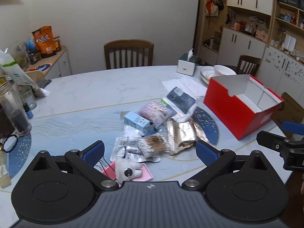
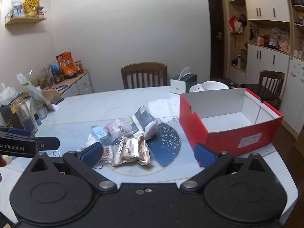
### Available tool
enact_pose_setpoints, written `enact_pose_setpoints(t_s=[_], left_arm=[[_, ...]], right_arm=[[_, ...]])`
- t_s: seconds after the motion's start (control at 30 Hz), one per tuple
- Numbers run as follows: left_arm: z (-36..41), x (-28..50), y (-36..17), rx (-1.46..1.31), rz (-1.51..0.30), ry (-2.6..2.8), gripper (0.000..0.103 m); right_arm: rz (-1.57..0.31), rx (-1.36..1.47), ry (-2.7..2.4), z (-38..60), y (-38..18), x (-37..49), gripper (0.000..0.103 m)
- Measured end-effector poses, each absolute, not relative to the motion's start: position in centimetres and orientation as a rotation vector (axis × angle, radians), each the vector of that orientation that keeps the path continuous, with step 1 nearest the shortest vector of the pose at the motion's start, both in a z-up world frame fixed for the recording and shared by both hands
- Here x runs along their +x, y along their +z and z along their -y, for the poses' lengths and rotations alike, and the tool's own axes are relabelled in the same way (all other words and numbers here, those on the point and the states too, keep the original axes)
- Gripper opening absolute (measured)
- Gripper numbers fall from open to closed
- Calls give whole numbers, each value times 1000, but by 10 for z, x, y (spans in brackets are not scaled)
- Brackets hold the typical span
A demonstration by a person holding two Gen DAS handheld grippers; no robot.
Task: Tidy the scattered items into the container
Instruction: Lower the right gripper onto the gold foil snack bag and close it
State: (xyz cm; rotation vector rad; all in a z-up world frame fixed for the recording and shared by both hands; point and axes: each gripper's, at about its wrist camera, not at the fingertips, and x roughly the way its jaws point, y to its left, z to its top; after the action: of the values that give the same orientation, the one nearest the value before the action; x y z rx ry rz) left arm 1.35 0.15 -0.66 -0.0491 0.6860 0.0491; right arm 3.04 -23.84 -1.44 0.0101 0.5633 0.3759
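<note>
On the counter, the scattered items lay heaped together at its middle, none yet inside the red box, which stood open-topped and empty just beside the heap near the right edge. Both the left gripper and right gripper hung spread wide, pinching nothing, apparently readied for a first pick. Bare surface between heap and box allowed a short transfer.

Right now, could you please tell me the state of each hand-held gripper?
Left hand-held gripper: open, holding nothing, above the scattered items.
Right hand-held gripper: open, holding nothing.
</note>
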Motion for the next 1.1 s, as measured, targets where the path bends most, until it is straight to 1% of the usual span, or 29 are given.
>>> enact_pose_setpoints(t_s=[0.2,0.43,0.73,0.9,1.1], left_arm=[[-9,18,-18,-50,-696,59,103],[-21,23,-43,55,-697,-5,103],[-37,32,-84,110,-770,-162,103],[-37,43,-101,207,-779,-207,103],[-46,57,-115,249,-794,-265,102]], right_arm=[[-587,-8,396,232,-20,45,102],[-625,-16,379,218,-33,61,102],[-684,-34,348,189,-51,87,102],[-716,-70,315,172,-65,103,102],[-751,-118,286,159,-80,123,102]])
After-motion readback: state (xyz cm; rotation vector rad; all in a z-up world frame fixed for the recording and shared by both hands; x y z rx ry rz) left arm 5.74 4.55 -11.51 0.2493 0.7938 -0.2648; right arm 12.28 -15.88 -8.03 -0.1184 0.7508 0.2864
